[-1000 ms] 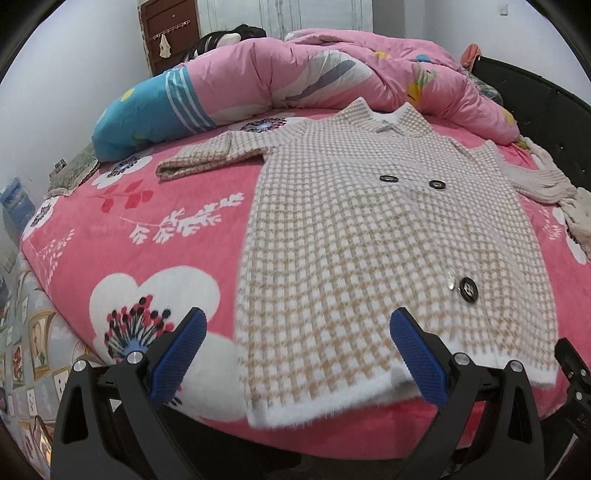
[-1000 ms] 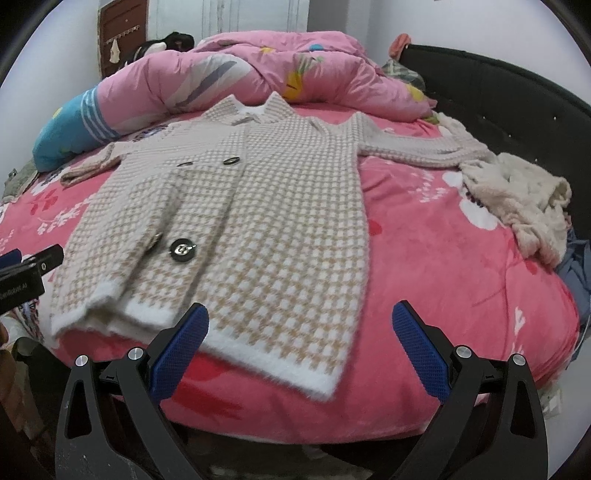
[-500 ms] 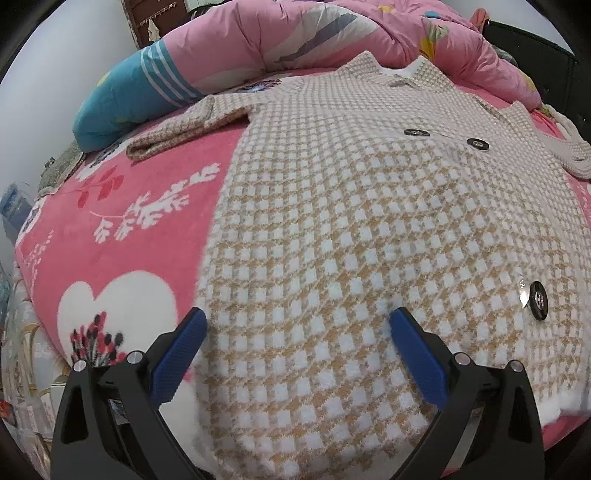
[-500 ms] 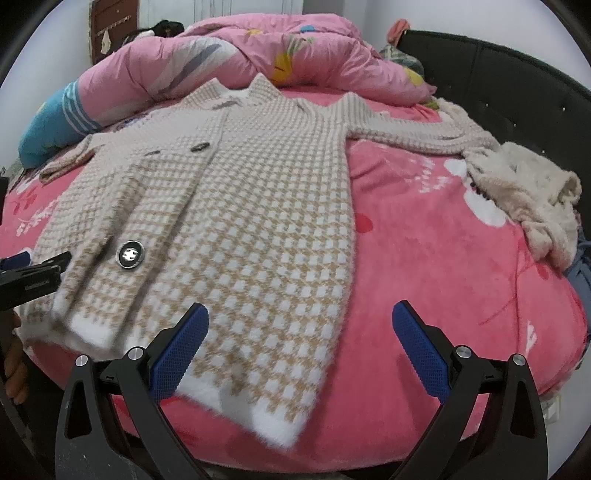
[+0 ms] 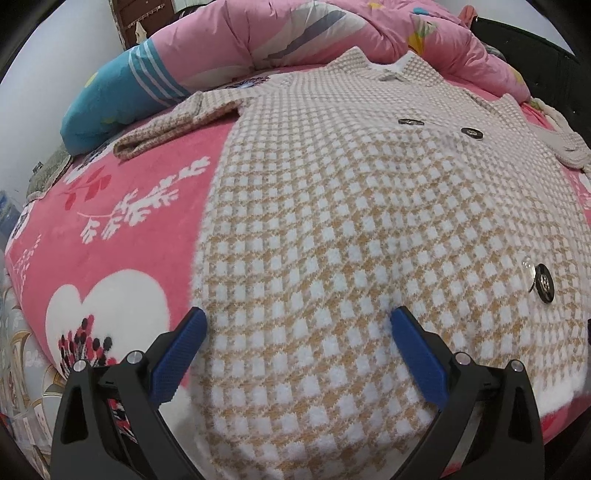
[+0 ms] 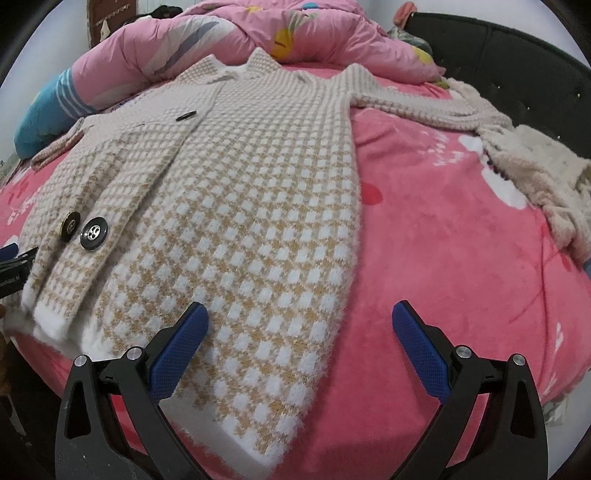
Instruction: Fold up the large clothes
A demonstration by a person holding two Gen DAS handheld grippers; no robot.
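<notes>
Coat [image 5: 332,206]: thick fuzzy knit, soft, floppy, flat on bed [image 6: 443,229] ahead of both claws.
Left claw [image 5: 295,343]: wide open, empty, over hem.
Right claw [image 6: 299,339]: wide open, empty.
Hold: hem corners.

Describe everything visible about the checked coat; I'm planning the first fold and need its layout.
The checked coat is a fuzzy knit in tan and white houndstooth with a white hem. It lies face up and flat on the pink bedspread, collar toward the rolled duvet, both sleeves spread outward. Dark round buttons sit on the overlapping front. The open left gripper and right gripper straddle its hem corners; contact unclear.
</notes>
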